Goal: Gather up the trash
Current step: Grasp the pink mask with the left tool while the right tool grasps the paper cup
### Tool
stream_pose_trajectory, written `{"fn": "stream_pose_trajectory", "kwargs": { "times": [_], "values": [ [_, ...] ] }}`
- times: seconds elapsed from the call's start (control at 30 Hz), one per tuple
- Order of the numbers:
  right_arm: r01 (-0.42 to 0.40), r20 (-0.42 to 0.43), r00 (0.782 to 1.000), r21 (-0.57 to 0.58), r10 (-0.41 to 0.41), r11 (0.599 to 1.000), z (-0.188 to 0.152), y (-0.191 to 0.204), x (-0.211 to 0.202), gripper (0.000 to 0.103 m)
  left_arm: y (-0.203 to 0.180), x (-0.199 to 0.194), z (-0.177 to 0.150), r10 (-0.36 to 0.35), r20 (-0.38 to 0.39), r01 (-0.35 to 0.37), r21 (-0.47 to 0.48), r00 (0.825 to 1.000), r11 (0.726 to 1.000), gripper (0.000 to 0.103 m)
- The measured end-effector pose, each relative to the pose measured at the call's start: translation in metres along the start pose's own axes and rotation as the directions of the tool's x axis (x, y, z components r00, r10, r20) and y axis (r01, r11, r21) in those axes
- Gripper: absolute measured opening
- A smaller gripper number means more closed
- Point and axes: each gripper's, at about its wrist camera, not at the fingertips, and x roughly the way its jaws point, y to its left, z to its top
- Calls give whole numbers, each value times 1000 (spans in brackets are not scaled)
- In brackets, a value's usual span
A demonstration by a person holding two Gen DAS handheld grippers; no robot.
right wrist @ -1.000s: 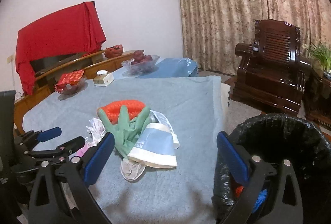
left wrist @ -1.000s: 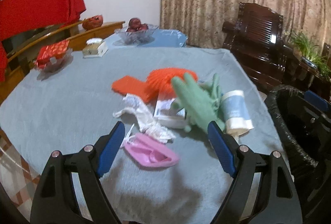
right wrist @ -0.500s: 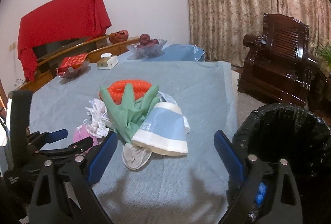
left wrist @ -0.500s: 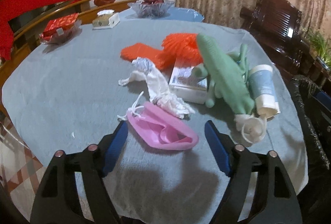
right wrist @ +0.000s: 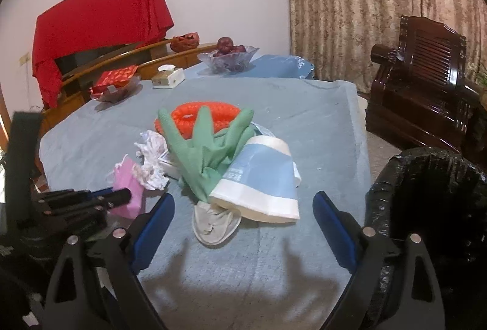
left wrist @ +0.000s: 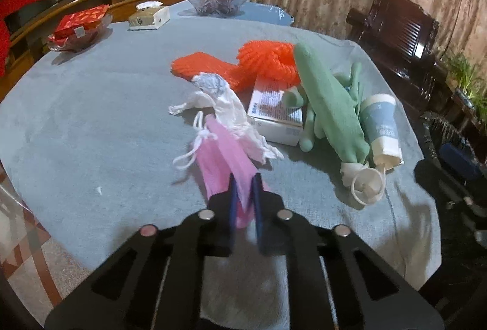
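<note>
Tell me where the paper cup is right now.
The paper cup lies on its side mid-table in the right wrist view, against the green glove, left of the black bin.

I am in a home's living room: heavy patterned curtains [right wrist: 374, 4] cover the far wall, a carved dark wooden armchair [right wrist: 426, 77] sits beside my cloth-covered table [right wrist: 304, 117], and a glass fruit bowl [right wrist: 228, 57] stands near a tissue box [right wrist: 168, 77].

A pink mask [left wrist: 222, 153], green glove [left wrist: 331, 110], orange mesh [left wrist: 268, 59] and grey-blue tabletop [left wrist: 100, 104] were seen.
</note>
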Motion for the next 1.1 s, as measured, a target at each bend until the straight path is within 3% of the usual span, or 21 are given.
{"fn": "stream_pose_trajectory", "kwargs": {
  "times": [0.2,0.5,0.83,1.03,1.1],
  "values": [
    [14,-6,1000,15,-14,1000,1,-2,3,90,6,-28,4,3,69,-2,-9,998,1000,2],
    [25,-30,999,17,-25,1000,5,1,20,90,-7,-34,13,-44,118,40,40,992,998,2],
    [58,-84,995,29,-56,998,7,-12,47,90,-20,-24,16,-75,120,64,92,990,994,2],
    [41,-129,991,50,-35,998,8,-19,64,90,-22,-17,19,-82,111,71,101,990,992,2],
    [23,-138,990,68,-14,997,9,-22,67,83,-23,-16,19,-83,108,72,103,991,992,2]
  ]
}}
